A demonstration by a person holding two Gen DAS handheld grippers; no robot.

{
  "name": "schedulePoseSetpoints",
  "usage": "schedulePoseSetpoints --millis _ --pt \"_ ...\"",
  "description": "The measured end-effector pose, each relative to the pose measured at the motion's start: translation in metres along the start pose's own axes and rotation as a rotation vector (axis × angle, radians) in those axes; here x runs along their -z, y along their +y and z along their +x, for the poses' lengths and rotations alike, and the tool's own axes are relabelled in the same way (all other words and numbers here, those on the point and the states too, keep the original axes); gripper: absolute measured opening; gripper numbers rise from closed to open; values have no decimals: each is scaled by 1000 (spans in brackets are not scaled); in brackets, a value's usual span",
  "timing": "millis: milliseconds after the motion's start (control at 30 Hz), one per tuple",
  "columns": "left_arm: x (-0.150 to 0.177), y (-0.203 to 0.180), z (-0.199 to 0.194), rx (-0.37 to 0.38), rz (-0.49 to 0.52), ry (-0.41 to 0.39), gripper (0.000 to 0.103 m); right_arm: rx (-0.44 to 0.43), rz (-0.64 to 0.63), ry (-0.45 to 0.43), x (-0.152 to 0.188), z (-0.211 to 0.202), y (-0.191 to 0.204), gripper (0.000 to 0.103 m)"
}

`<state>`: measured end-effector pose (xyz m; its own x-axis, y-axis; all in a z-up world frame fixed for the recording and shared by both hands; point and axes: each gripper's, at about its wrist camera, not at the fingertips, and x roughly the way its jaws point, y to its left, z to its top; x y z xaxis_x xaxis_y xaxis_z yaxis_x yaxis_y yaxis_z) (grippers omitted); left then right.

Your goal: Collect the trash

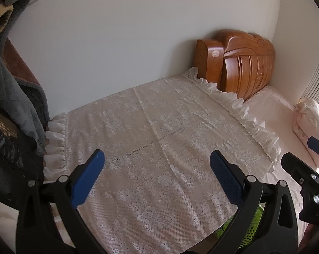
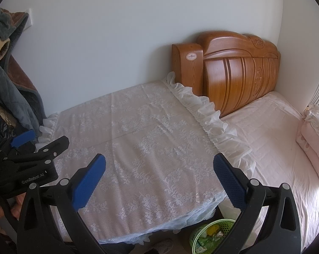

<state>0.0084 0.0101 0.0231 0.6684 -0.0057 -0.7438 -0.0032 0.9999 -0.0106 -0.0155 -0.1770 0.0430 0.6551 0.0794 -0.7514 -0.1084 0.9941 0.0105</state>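
**2 grippers wide over the lace cover, basket low on the floor**

The landmark is the lace-covered surface, a white floral cloth with a ruffled edge that fills the middle of both views.

The right wrist view shows the most of the task's thing: a green mesh basket on the floor just below the near corner of the lace-covered surface, between it and the pink bed. Inside lie crumpled wrappers and a yellow piece, too small to tell apart further. The left wrist view gives only a green sliver of that basket, mostly hidden behind its own right finger.

The right gripper hangs above the near part of the lace-covered surface, its 2 blue-padded fingers spread wide with nothing between them. The basket sits below and just inside its right finger, apart from it. The left gripper is likewise spread wide and empty over the lace-covered surface, nearer its left ruffle.

Each view catches the other tool at its edge: the right gripper's black frame at the right of the left view, the left gripper's at the left of the right view.

Beyond the lace-covered surface stands a carved wooden headboard against the white wall. To its left hang dark clothes. A folded pink quilt lies on the bed's far side.
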Motion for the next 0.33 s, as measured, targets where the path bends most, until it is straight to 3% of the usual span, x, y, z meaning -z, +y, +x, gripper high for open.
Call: schedulePoseSetpoints --millis 333 --pt "-2 3 3 7 -20 29 95 -3 -6 5 5 1 1 101"
